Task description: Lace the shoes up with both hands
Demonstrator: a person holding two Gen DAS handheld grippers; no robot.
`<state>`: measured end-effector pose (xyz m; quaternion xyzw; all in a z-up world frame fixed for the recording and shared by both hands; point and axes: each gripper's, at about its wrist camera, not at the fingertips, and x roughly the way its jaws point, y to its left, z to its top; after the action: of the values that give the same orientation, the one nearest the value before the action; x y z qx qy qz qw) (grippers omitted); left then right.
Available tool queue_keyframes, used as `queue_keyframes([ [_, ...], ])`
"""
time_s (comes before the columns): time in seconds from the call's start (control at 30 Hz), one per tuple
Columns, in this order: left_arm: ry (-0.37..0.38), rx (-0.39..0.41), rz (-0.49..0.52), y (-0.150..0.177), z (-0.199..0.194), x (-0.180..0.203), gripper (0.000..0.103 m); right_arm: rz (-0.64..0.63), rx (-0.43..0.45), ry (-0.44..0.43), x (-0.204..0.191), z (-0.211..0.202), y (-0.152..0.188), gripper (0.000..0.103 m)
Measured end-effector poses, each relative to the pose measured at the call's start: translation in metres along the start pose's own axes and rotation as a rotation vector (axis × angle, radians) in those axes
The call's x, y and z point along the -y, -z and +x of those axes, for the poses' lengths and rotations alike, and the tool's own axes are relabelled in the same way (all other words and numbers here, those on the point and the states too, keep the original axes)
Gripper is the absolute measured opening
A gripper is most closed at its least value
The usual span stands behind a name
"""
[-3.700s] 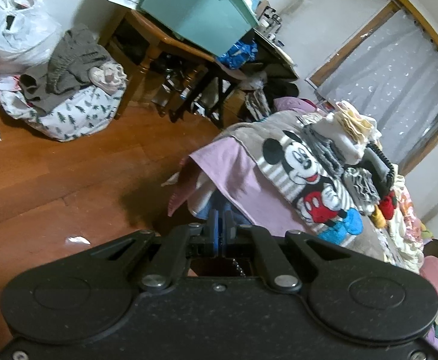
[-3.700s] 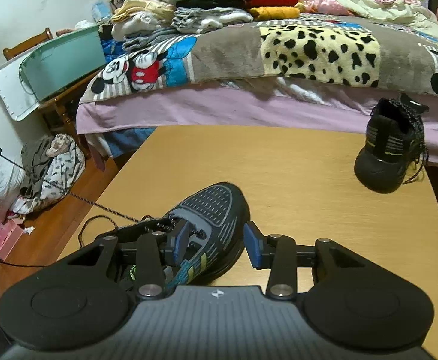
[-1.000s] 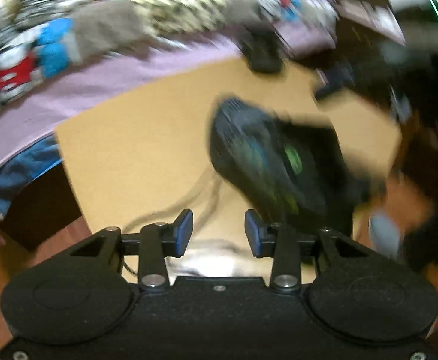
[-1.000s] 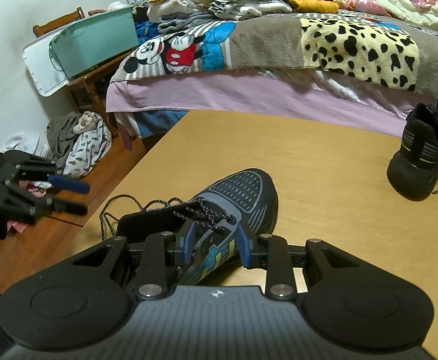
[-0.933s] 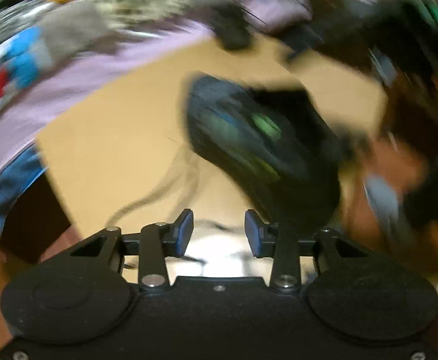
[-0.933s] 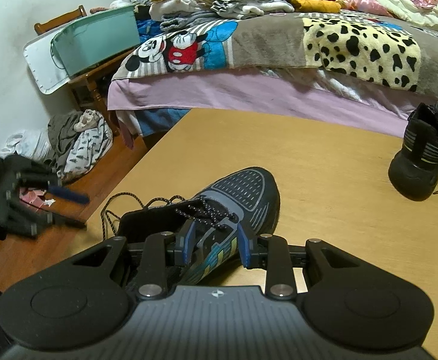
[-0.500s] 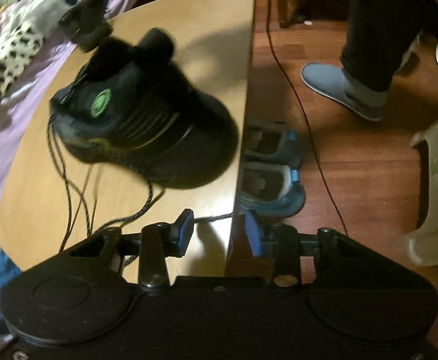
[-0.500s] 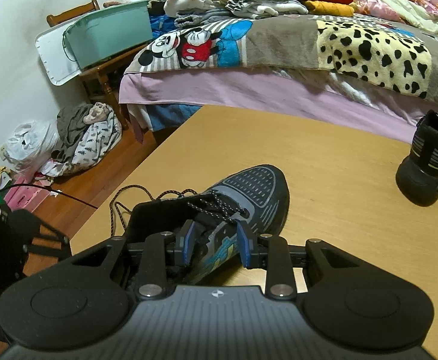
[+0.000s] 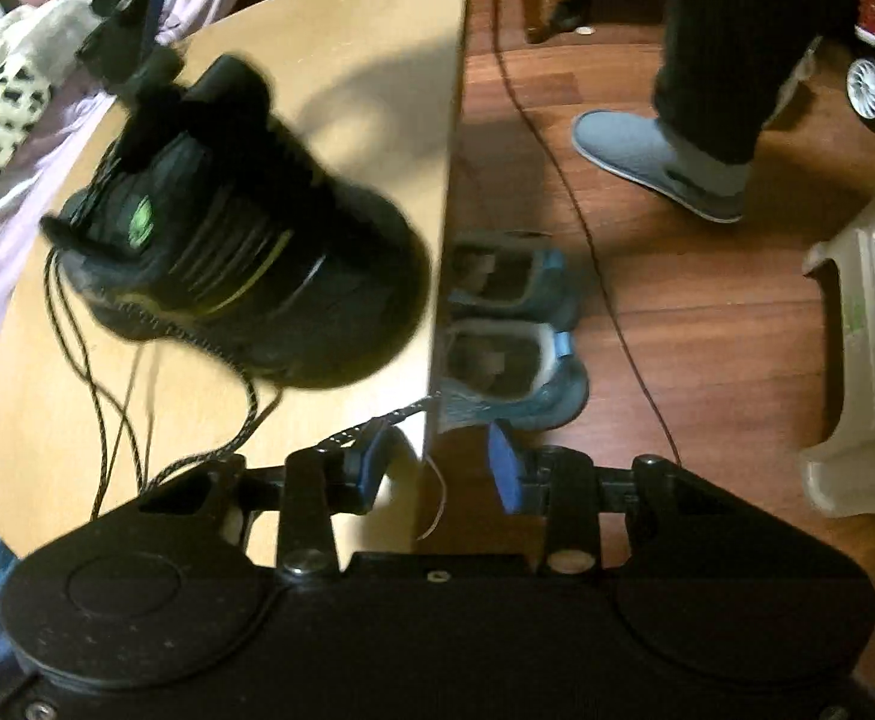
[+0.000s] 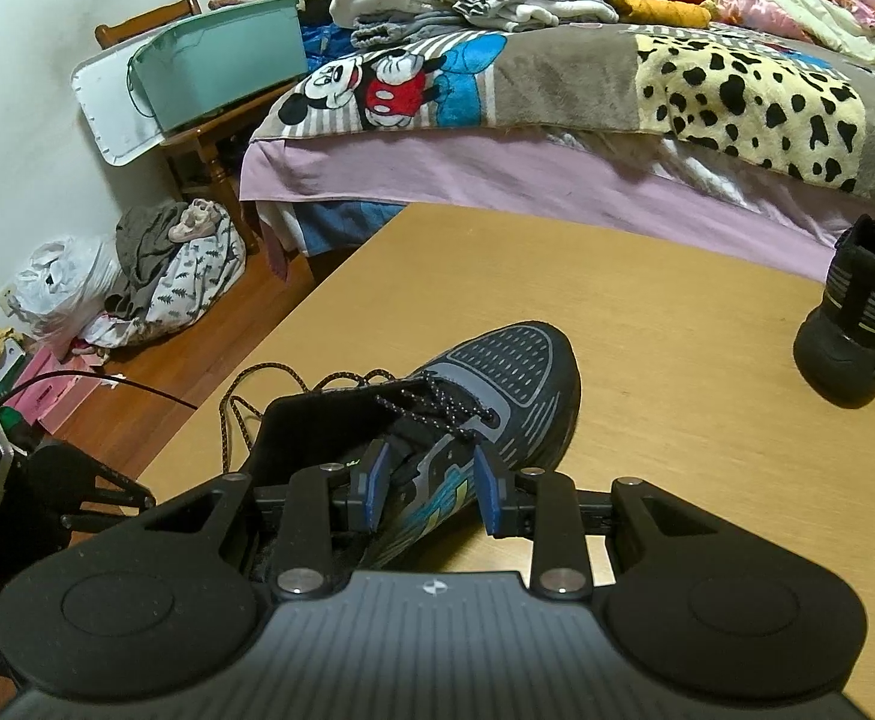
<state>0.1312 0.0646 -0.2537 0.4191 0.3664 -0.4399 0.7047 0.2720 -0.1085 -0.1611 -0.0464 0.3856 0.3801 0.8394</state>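
black shoe (image 10: 497,384) – speckled lace (image 9: 245,414) – tan table (image 10: 647,312)

The left wrist view looks steeply down over the table (image 9: 341,60) edge, shoe (image 9: 245,258) near at 10 o'clock, floor (image 9: 707,330) at 3. The right wrist view sits close behind the same shoe (image 10: 497,372), facing the bed (image 10: 557,180) at 12 o'clock.
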Motion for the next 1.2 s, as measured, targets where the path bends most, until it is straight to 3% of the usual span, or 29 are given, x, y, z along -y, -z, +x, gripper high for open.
queue_keyframes([
  [0.2,-0.076,0.031,-0.002,0.000,-0.004,-0.007,0.036,0.004,0.005,0.003,0.001,-0.001,0.000,0.032],
  [0.43,-0.095,-0.005,0.098,-0.002,0.012,0.005,0.037,0.002,-0.001,0.002,0.002,0.000,0.001,0.032],
  [0.73,-0.053,-0.002,0.073,-0.006,0.010,0.001,0.023,0.007,-0.002,0.004,0.005,-0.001,0.002,0.032],
  [1.1,-0.028,0.032,-0.080,-0.004,0.004,-0.014,0.002,0.006,-0.006,0.004,0.003,0.001,0.000,0.032],
  [1.2,-0.080,0.078,-0.184,-0.001,-0.009,-0.033,0.002,0.006,-0.002,0.002,0.003,0.000,0.000,0.033],
])
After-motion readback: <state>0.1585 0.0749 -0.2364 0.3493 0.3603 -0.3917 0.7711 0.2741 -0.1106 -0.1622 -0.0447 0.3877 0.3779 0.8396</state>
